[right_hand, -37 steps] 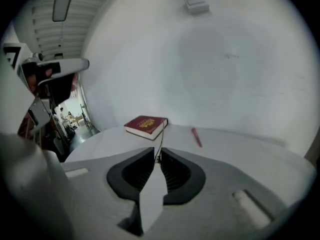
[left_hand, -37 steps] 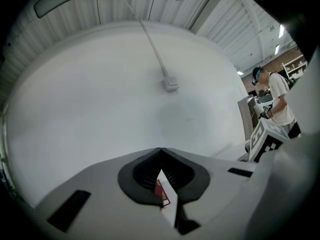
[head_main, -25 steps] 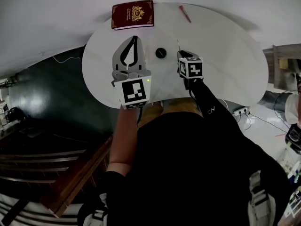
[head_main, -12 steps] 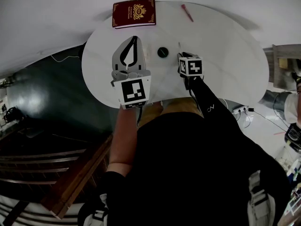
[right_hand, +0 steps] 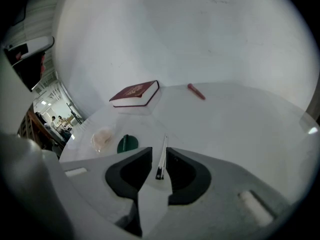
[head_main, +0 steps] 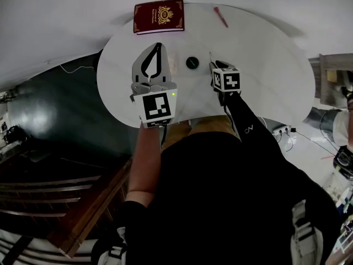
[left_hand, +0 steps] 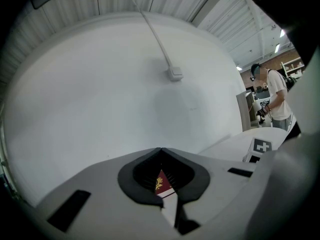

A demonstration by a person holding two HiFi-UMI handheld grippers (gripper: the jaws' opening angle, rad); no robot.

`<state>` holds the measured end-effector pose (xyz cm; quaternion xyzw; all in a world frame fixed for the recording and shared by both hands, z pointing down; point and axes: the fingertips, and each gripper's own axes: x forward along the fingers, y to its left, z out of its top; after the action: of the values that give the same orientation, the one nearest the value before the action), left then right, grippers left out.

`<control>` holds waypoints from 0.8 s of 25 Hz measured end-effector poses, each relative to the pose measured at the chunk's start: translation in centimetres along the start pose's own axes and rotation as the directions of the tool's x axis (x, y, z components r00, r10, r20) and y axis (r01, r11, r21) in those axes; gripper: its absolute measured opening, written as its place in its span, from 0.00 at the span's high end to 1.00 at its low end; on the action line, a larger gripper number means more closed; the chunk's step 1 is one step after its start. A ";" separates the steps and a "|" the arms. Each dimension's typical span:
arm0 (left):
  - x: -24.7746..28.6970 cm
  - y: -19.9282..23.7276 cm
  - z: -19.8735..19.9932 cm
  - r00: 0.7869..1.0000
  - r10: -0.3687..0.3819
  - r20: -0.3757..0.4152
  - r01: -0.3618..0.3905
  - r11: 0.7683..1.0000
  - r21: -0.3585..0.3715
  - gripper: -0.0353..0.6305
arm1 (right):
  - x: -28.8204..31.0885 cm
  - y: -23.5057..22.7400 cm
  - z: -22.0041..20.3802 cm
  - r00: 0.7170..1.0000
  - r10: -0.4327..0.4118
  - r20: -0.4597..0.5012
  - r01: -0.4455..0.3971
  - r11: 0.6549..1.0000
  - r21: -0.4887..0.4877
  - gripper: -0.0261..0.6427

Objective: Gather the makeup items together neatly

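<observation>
On the round white table [head_main: 265, 65], my right gripper [head_main: 211, 60] points down at a thin white makeup stick [right_hand: 162, 156]. Its jaws have just been opening, and the stick lies loose between them with a gap on its left side. Left of the stick are a dark green round compact [head_main: 192, 62] [right_hand: 127, 143] and a pale puff [right_hand: 102, 138]. A red pencil [head_main: 220, 16] [right_hand: 196, 91] lies at the far edge. My left gripper [head_main: 157, 45] [left_hand: 161, 149] hovers over the table's left part with its tips together and nothing between them.
A dark red booklet [head_main: 159, 16] [right_hand: 135, 93] lies at the table's far left edge. A white wall with a cable box [left_hand: 174, 74] stands behind. The table's left edge drops to a dark floor [head_main: 49, 115]. A person [left_hand: 272, 96] stands far off.
</observation>
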<state>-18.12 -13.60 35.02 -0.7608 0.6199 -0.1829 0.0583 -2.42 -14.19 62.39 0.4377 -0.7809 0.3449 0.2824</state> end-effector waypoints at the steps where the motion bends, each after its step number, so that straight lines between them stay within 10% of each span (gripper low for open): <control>1: 0.1 0.1 0.1 1.000 0.000 0.003 0.000 1.000 -0.001 0.93 | -0.4 0.0 0.8 1.000 0.007 0.029 -0.006 1.000 -0.008 0.86; 11: 1.9 -0.4 2.6 0.995 -0.055 0.084 0.057 0.998 -0.024 0.93 | -10.0 4.5 13.5 0.875 0.161 0.457 -0.055 0.970 -0.236 0.86; 20: 3.5 -1.2 5.3 0.979 -0.121 0.165 0.125 0.992 -0.009 0.93 | -17.5 6.4 18.0 0.755 0.202 0.624 0.020 0.944 -0.329 0.86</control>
<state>-14.62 -17.45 31.21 -0.8107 0.5665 -0.1169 0.0904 -2.59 -17.37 36.69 0.4400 -0.8952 0.0558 0.0429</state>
